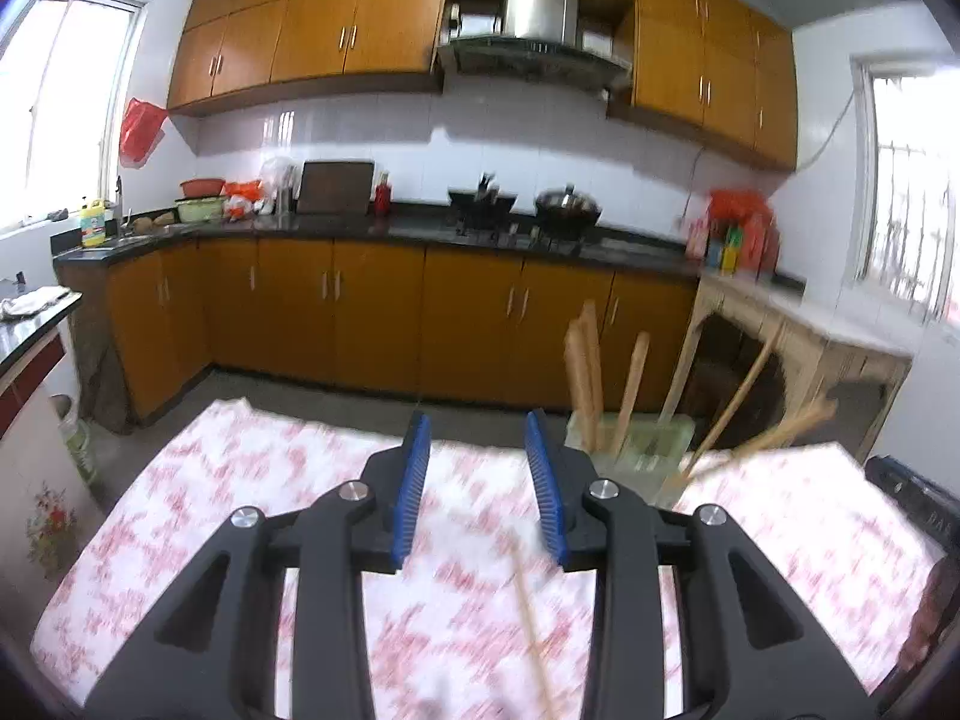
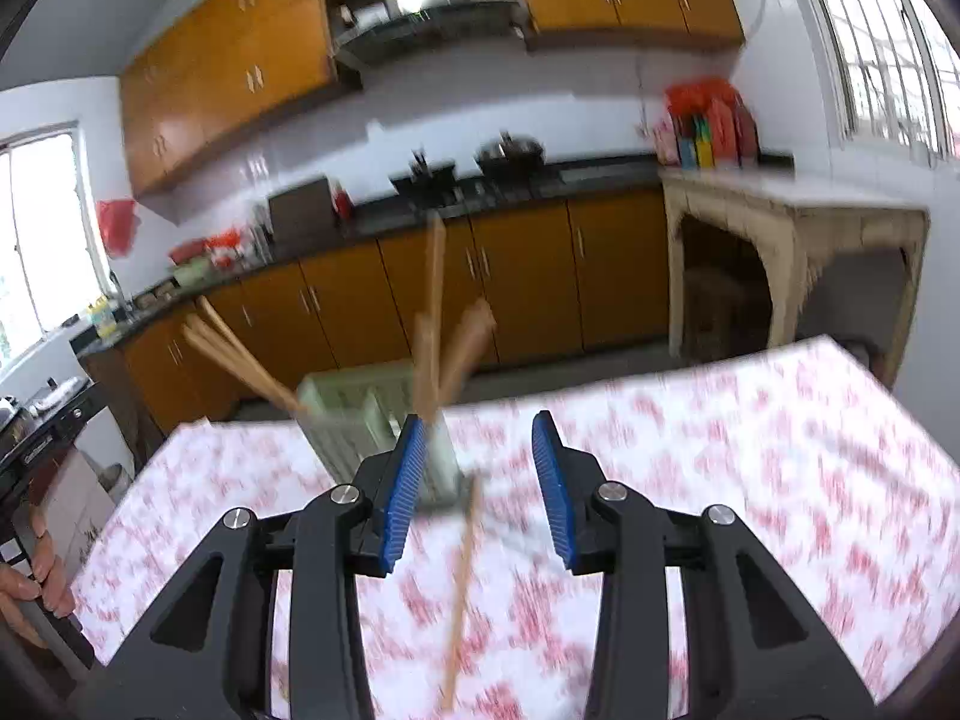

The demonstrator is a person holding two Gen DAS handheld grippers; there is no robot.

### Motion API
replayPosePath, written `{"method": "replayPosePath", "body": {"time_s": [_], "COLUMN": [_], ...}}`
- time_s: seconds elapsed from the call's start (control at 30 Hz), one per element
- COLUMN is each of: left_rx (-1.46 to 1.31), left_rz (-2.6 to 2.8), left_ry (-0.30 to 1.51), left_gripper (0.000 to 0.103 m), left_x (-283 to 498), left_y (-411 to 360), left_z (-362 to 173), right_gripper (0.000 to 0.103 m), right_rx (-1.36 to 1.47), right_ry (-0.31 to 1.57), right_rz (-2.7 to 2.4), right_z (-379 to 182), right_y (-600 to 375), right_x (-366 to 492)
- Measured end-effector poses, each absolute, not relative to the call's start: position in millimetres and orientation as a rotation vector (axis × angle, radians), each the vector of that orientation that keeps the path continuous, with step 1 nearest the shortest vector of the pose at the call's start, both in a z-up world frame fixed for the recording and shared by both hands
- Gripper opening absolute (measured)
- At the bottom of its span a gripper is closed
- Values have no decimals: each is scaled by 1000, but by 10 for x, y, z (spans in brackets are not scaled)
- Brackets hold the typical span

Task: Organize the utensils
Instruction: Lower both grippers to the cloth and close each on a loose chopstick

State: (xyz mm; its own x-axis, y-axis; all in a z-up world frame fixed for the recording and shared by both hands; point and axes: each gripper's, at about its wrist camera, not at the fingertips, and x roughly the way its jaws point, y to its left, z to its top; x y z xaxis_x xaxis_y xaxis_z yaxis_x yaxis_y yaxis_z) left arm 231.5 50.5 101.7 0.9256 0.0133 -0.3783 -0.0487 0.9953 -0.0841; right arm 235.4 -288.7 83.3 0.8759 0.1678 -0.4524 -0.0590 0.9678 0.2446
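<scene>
A pale green utensil holder (image 1: 636,450) stands on the table's far side with several wooden chopsticks (image 1: 585,372) sticking up and leaning out of it. In the right wrist view the same holder (image 2: 354,420) sits just left of the blue pads. One loose chopstick (image 1: 531,618) lies on the cloth below my left gripper (image 1: 478,429), which is open with nothing between its pads. The same kind of stick (image 2: 462,594) lies under my right gripper (image 2: 480,429), also open and empty. Both views are motion-blurred.
The table wears a white cloth with red flowers (image 1: 198,510). A dark appliance (image 1: 918,504) sits at its right edge. A hand (image 2: 30,582) holds a handle at the left. Kitchen counters (image 1: 390,228) and orange cabinets line the far wall.
</scene>
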Motion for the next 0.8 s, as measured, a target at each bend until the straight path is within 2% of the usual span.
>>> {"method": "replayPosePath", "body": {"time_s": [0.3,0.43,0.57,0.7,0.8], "left_rx": [-78,-71,-69,-70,-69], "left_rz": [56,39,17,-2,-10], "left_ry": [600,663,704,735,754], "left_gripper": [35,35,46,46,46], "left_x": [2412,2444,2439,2462,2485], "left_y": [557,510,458,383,343], "left_z": [89,-140,-306,-391,-437], "right_gripper": [38,38,38,37,32], "right_rx": [218,175,180,150,123], "right_ry": [735,822,875,882,885], "right_rz": [165,195,199,186,176], "right_z": [-134,-462,-678,-744,-771], "right_y": [-2577,-2329,-2236,-2177,-2131], "right_x": [2502,2549,2581,2597,2609]}}
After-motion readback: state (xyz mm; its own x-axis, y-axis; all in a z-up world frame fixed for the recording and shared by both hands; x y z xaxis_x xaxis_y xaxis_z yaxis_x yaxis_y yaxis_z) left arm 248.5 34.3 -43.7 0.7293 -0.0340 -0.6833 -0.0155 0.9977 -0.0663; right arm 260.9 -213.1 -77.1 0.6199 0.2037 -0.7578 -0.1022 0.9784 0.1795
